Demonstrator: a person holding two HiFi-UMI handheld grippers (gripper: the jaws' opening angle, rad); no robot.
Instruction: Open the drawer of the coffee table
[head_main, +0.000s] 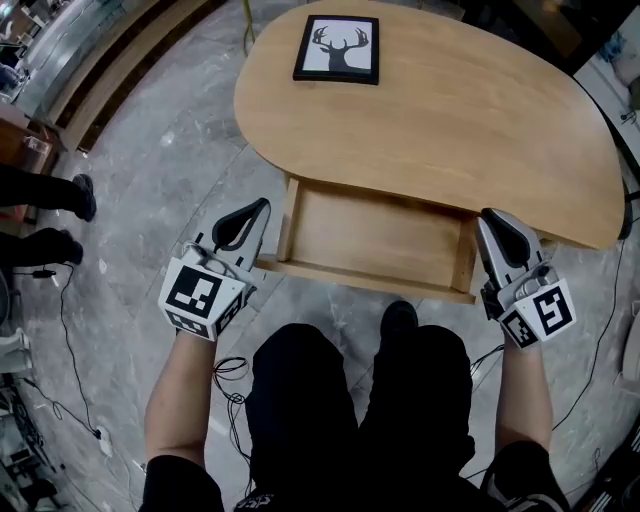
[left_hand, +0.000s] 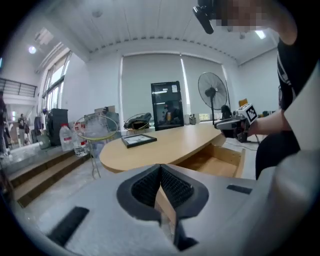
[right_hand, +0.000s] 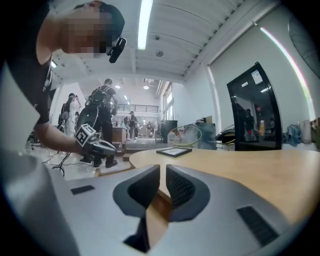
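The oval wooden coffee table (head_main: 450, 110) has its drawer (head_main: 360, 278) pulled out toward me, and the drawer is empty inside. My left gripper (head_main: 258, 207) hovers just left of the drawer's front left corner. Its jaws are shut with nothing held (left_hand: 160, 167). At the drawer's front right corner my right gripper (head_main: 487, 215) has a narrow gap between its pads (right_hand: 163, 167) and grips nothing. The left gripper view shows the open drawer (left_hand: 215, 162) and the right gripper (left_hand: 235, 125) beyond it.
A framed deer picture (head_main: 337, 48) lies on the far side of the tabletop. My legs and a shoe (head_main: 398, 318) are right in front of the drawer. Cables (head_main: 230, 370) run over the floor at left, near a bystander's shoes (head_main: 82, 195). A fan (left_hand: 212, 95) stands behind the table.
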